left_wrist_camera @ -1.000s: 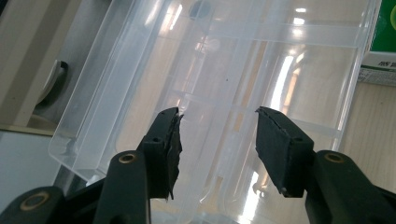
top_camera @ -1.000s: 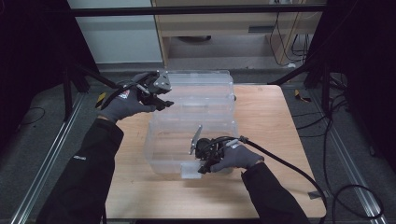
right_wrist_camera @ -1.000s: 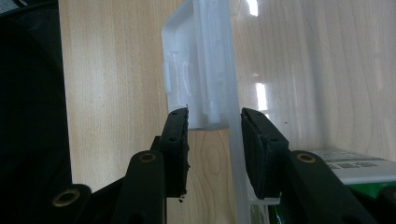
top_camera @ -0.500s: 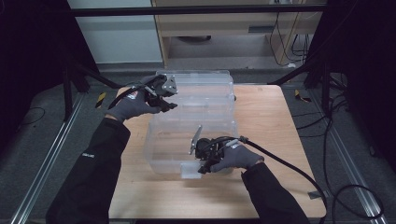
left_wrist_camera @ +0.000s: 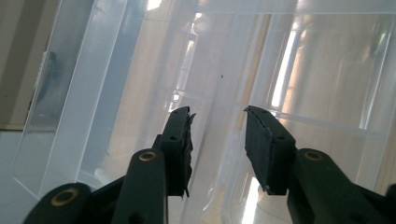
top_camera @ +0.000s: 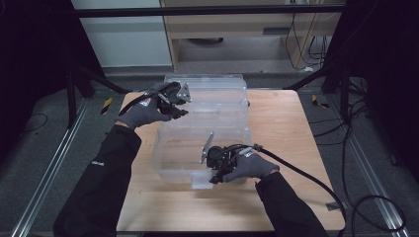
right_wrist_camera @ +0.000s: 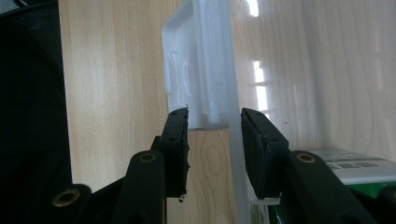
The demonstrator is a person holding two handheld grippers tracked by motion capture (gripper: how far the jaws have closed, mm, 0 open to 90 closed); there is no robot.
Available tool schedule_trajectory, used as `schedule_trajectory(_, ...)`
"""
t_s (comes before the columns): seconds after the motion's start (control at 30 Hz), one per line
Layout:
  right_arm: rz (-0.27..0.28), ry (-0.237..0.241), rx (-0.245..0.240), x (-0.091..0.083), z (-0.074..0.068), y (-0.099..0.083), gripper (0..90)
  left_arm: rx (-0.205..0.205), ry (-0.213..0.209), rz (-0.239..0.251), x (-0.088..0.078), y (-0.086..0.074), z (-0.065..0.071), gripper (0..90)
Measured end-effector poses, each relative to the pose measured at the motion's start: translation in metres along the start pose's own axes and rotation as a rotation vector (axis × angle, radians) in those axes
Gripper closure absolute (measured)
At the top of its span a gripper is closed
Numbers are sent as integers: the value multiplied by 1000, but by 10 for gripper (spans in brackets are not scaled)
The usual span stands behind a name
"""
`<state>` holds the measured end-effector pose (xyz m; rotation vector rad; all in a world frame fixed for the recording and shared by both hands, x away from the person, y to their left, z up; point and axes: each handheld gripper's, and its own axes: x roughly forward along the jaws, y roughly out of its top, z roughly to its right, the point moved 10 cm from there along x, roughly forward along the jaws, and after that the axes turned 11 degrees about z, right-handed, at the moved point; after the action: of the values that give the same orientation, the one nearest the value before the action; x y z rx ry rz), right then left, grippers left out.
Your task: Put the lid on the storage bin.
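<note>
The clear box (top_camera: 197,148) sits mid-table (top_camera: 286,123), its lid (top_camera: 212,94) open toward 12 o'clock. The left gripper (top_camera: 184,112), at the lid's 9 o'clock edge, has just been closing, half-wide astride that edge without pressing. The right gripper (top_camera: 213,178), half-wide, straddles the latch (right_wrist_camera: 196,88) at 6 o'clock; grip unclear.

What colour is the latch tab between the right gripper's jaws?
Translucent white latch tab, clearest in the right gripper view.

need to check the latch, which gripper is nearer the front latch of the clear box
Right. The right gripper straddles the latch at the box's front wall; the left gripper is at the raised lid behind.
</note>
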<state>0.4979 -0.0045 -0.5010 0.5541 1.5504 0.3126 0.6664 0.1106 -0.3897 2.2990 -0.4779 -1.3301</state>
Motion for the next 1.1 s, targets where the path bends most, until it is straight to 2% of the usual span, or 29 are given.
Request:
schedule_trajectory(0.53,-1,-1,3,0,0,-1,635,33,-17,-33,5,2,-2,750)
schedule_trajectory(0.77,5,-9,-3,0,0,0,636,70,-40,-53,4,4,0,802)
schedule_trajectory(0.9,4,-10,-4,0,0,0,637,60,-60,-58,3,5,1,825)
schedule_trajectory(1.1,5,-13,-1,1,-1,1,638,81,-82,-94,2,7,2,846)
